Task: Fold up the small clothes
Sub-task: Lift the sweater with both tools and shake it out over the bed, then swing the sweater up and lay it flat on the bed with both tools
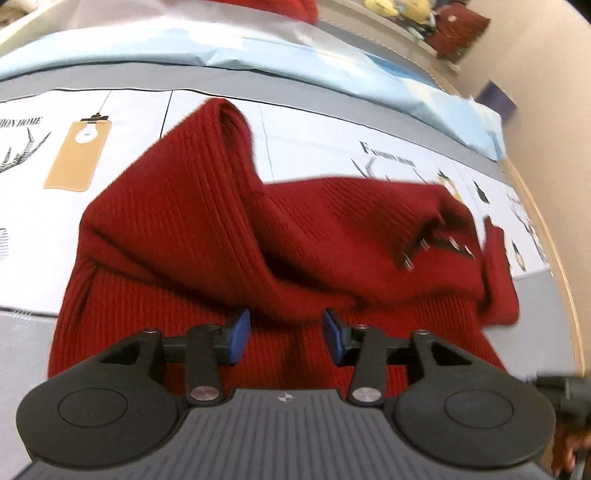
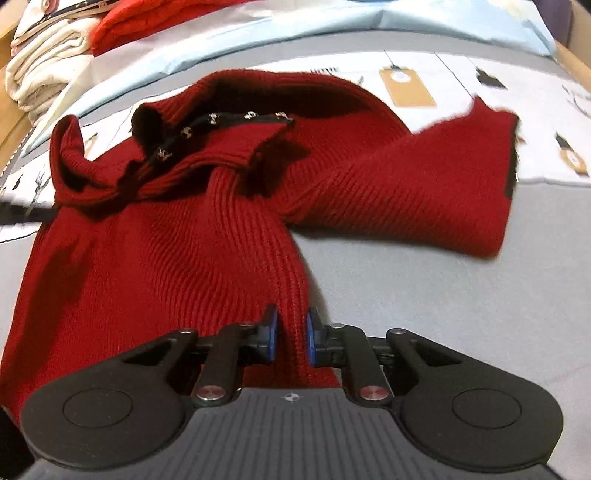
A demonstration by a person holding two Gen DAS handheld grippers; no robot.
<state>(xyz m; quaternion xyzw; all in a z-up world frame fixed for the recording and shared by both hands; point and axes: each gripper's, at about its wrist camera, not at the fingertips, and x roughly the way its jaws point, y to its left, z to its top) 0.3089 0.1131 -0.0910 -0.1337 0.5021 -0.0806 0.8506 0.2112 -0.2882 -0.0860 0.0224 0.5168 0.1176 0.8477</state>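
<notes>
A dark red ribbed knit garment (image 1: pixel 207 236) with a black placket of small metal clasps (image 1: pixel 437 249) lies rumpled on the printed grey and white cover. My left gripper (image 1: pixel 286 338) is open just above the garment's near part, its blue pads (image 1: pixel 240 334) apart with nothing between them. In the right wrist view the same garment (image 2: pixel 155 243) spreads left, one sleeve (image 2: pixel 424 192) lying out to the right. My right gripper (image 2: pixel 291 338) is shut on a bunched ridge of the red knit.
A light blue sheet (image 1: pixel 332 62) lies along the far side. Folded white clothes (image 2: pixel 44 74) and a bright red garment (image 2: pixel 155 22) are stacked at the back left. A wooden edge (image 1: pixel 550 258) runs down the right. Printed tag pictures (image 1: pixel 77 155) mark the cover.
</notes>
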